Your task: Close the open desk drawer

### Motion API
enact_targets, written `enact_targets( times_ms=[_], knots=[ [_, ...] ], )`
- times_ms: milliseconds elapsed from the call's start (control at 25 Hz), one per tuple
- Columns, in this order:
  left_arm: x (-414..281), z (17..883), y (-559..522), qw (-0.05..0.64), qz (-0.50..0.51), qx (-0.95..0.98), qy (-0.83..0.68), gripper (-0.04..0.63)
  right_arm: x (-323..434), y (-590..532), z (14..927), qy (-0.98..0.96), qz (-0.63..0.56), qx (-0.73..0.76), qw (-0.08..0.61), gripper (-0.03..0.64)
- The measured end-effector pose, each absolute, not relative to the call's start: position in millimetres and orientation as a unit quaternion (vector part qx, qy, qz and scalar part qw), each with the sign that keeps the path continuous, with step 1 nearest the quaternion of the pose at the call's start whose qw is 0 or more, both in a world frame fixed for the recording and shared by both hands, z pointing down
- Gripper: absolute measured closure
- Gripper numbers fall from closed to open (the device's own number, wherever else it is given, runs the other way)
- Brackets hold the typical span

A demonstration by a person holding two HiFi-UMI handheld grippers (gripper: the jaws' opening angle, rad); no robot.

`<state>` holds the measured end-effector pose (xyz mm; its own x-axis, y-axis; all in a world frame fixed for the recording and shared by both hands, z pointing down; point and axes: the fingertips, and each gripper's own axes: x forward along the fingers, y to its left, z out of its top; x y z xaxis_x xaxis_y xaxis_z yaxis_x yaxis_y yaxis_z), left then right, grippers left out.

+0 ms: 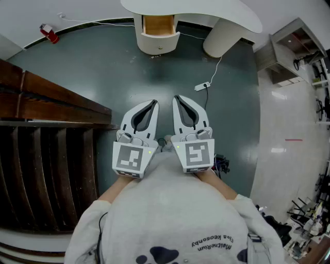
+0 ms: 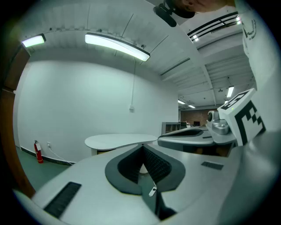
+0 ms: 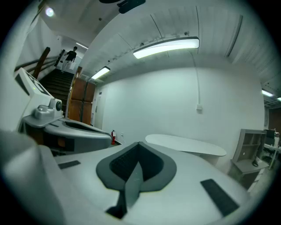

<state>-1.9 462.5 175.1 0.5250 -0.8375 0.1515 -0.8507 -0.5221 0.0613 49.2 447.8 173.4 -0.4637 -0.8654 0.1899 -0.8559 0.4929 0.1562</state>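
Drawer place: the drawer (image 1: 159,26) sits at the top centre of the head view, in the left pedestal of the white desk (image 1: 227,13), well apart from both grippers.
Drawer heading: it stands pulled out toward the bottom of the frame, its rounded front facing the person; its sliding axis runs up and down the picture.
Drawer look: a cream, curved front with a small knob (image 1: 160,48) low in the middle, and light wood sides.
Drawer contents: only the light wood lining shows inside.
Left gripper: the left gripper (image 1: 153,104) is in the lower middle of the head view and points up the frame toward the desk; its own view shows the jaw tips met with nothing between them.
Right gripper: the right gripper (image 1: 178,98), just beside the left one, points the same way; its jaws are closed together and empty.
Floor: a dark green floor (image 1: 103,67), with a white power strip (image 1: 202,86) between the grippers and the desk.
Upper left: a red fire extinguisher (image 1: 49,33) by the wall.
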Motion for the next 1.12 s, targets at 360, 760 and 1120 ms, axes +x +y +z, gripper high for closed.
enact_targets(
  times_ms=[360,760,1120],
  knots=[
    [-17,175,467,0.064,0.05,0.877,-0.474,0.588,37,454,167,-0.846,-0.022,0.52,0.113,0.6],
    [-21,182,455,0.075,0.046,0.874,-0.478,0.588,36,440,170,-0.847,-0.018,0.52,0.108,0.6],
    [-14,184,400,0.066,0.052,0.864,-0.497,0.588,44,382,179,-0.859,-0.008,0.502,0.098,0.6]
  ],
)
